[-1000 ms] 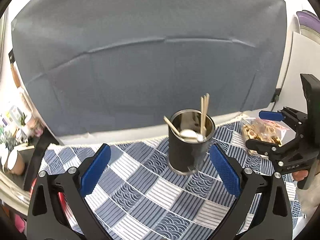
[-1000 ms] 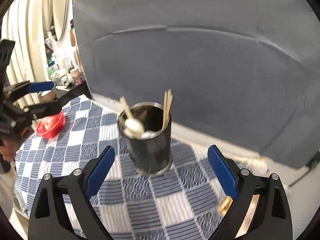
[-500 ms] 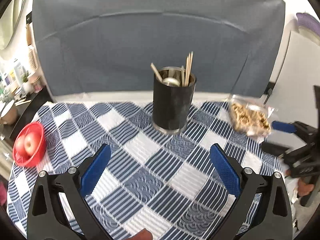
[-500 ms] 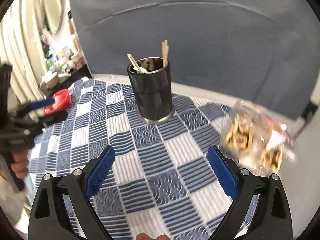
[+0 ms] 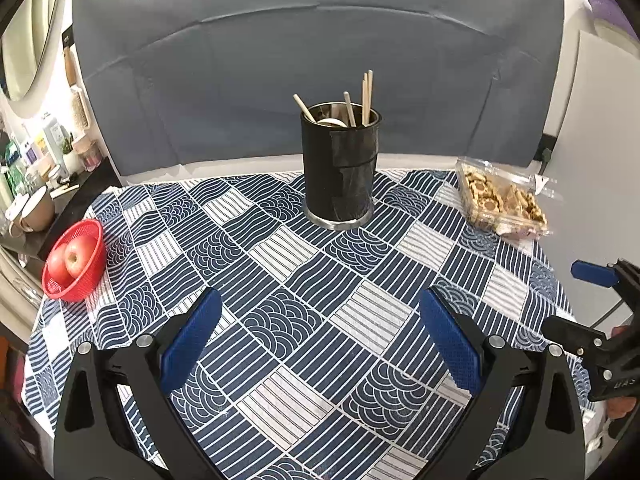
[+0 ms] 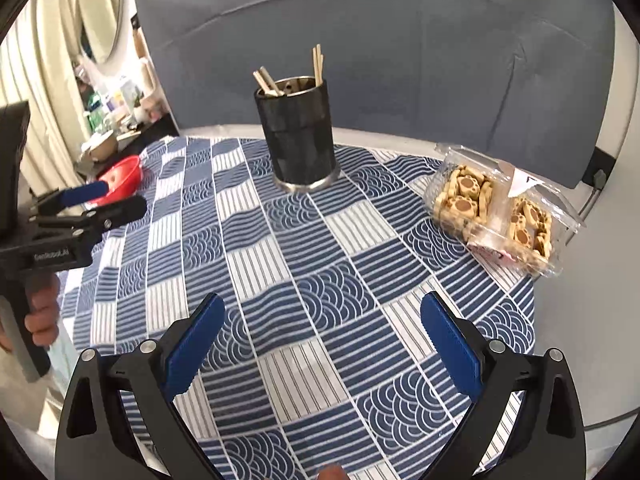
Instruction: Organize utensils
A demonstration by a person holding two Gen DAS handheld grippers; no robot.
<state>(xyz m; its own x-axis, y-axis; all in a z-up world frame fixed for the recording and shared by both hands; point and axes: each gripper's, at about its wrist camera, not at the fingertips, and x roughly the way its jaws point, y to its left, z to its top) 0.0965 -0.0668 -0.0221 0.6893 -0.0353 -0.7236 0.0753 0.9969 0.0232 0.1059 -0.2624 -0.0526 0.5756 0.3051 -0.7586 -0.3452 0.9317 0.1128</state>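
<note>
basket [image 5: 76, 260], red, holding an apple [image 5: 78, 260], sits at the counter's [image 5: 280, 320] left edge. left claw [image 5: 320, 344] hovers wide open, holding nothing. utensil holder [image 5: 340, 172], black, stands upright mid-counter near the back, chopsticks [image 5: 367, 96] and spoons inside. cookie box [image 6: 500, 212] lies right. right claw [image 6: 322, 344] gapes wide, empty.

Bright, even room light, soft shadows under the holder [image 5: 339, 168], strong fisheye bending at the edges, black corners, glare on the cookie box [image 6: 502, 208], centre sharp
</note>
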